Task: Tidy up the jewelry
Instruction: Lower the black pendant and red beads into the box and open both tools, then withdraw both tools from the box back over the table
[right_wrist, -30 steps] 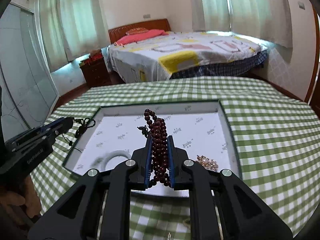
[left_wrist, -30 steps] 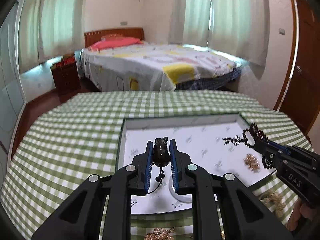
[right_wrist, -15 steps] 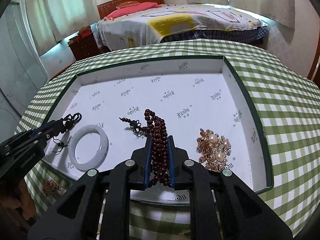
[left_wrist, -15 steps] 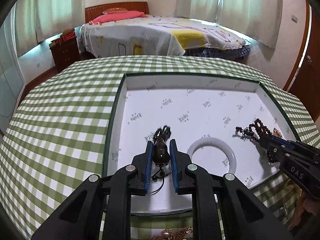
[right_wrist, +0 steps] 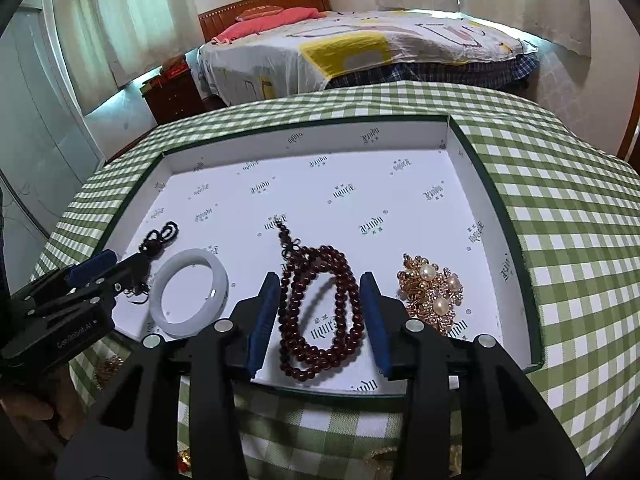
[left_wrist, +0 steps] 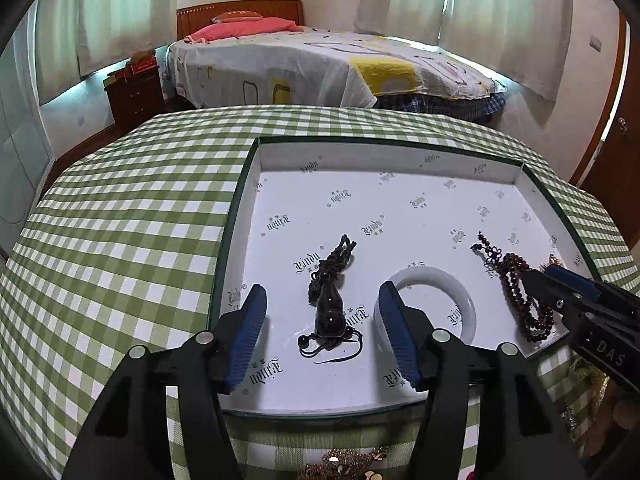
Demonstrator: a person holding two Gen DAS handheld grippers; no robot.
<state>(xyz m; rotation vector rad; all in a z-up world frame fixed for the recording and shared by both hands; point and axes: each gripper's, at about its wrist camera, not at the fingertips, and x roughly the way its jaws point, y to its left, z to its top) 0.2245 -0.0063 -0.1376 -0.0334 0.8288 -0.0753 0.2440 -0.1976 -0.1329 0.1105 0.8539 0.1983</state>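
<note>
Left wrist view: the bench [left_wrist: 120,220], under a green checked cloth, fills the middle of the frame, with the white-lined tray [left_wrist: 248,184] right of centre. At lower centre the left hand-held gripper [left_wrist: 322,332] is spreading, its jaws clear of the black pendant [left_wrist: 330,312] lying between them. Right wrist view: the right hand-held gripper [right_wrist: 320,312] is also spreading around the loose red bead string [right_wrist: 320,300], between the white bangle [right_wrist: 190,292] and the gold brooch [right_wrist: 432,292].

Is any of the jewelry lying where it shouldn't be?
Mostly tidy: pendant, bangle, beads and brooch lie in the tray. But some gold pieces sit on the tablecloth in front of the tray, outside it.
</note>
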